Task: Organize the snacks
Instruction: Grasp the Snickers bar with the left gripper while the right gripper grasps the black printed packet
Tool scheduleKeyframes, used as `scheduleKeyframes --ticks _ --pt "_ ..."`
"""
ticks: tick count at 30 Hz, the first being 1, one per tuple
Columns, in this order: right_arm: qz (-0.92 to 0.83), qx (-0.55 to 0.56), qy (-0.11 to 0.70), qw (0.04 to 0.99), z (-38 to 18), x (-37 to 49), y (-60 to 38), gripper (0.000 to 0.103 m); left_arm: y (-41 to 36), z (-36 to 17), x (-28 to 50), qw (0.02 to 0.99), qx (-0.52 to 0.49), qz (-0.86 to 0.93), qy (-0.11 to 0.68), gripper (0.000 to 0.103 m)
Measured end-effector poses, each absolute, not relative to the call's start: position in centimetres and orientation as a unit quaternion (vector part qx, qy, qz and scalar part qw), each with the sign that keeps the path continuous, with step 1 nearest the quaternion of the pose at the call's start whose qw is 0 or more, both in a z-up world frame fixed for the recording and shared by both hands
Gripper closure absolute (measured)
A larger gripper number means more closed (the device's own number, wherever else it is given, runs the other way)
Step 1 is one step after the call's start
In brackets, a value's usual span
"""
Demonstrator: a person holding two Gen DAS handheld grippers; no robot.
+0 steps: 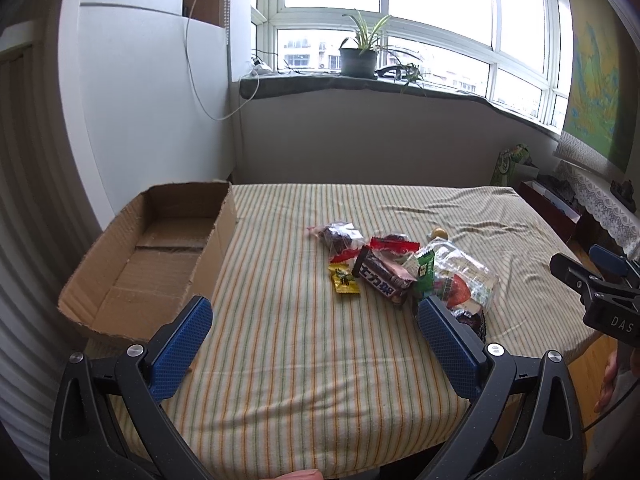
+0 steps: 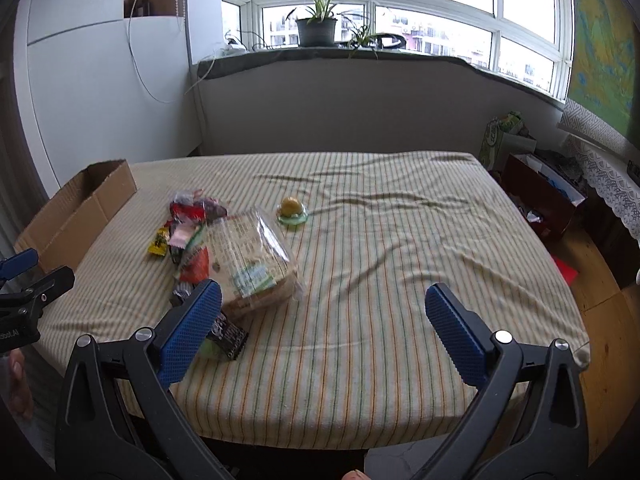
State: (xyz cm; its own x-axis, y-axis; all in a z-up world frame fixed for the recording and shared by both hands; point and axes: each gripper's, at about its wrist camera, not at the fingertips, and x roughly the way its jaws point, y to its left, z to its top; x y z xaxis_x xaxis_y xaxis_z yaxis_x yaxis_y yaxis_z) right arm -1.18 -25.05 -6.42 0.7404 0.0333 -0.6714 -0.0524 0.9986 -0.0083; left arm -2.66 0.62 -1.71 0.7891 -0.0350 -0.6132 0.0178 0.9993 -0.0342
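A pile of snacks lies on the striped tablecloth: a dark chocolate bar (image 1: 385, 280), a small yellow candy (image 1: 344, 279), a red wrapper (image 1: 394, 245), a clear bag of dark sweets (image 1: 338, 234) and a clear bag of sliced bread (image 2: 256, 258). A jelly cup (image 2: 293, 211) sits apart behind the pile. An empty cardboard box (image 1: 160, 248) stands at the left, also in the right wrist view (image 2: 76, 212). My left gripper (image 1: 314, 318) is open above the cloth in front of the pile. My right gripper (image 2: 322, 304) is open, right of the pile.
The table (image 2: 380, 240) stands against a low wall under a window with potted plants (image 1: 358, 54). Bags and boxes (image 2: 536, 184) crowd the floor at the right. A white panel (image 1: 148, 100) stands behind the box. The cloth (image 2: 400, 208) is wrinkled at the right.
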Motion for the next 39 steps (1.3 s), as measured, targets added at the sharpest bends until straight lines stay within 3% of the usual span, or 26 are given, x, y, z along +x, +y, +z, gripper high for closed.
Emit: scheduleKeyframes --ticks 8,24,30,35,37,39 --pt "0.039 0.035 0.407 0.912 -11.9 -2.1 -26.1 0.000 0.0 -10.9 -3.1 0.906 0.018 -0.005 0.423 0.000" --pt "0.092 0.016 0.328 0.940 -11.6 -2.1 -24.8 0.000 1.4 -11.7 -3.8 0.936 -0.008 -0.053 0.349 0.000" --pt "0.145 -0.070 0.292 0.943 -10.9 -1.6 -20.6 0.000 1.7 -9.4 -0.3 0.934 -0.041 -0.087 0.343 0.000" --pt "0.202 -0.063 0.291 0.933 -10.7 -0.8 -19.7 0.016 0.0 -7.9 1.5 0.927 -0.062 -0.135 0.343 0.001" --pt "0.228 -0.049 0.297 0.926 -10.9 -0.8 -19.7 0.034 -1.4 -7.6 1.4 0.921 -0.069 -0.168 0.344 0.001" --pt "0.247 -0.041 0.303 0.920 -11.2 -0.7 -19.8 0.044 -3.0 -7.5 1.1 0.913 -0.064 -0.204 0.346 0.001"
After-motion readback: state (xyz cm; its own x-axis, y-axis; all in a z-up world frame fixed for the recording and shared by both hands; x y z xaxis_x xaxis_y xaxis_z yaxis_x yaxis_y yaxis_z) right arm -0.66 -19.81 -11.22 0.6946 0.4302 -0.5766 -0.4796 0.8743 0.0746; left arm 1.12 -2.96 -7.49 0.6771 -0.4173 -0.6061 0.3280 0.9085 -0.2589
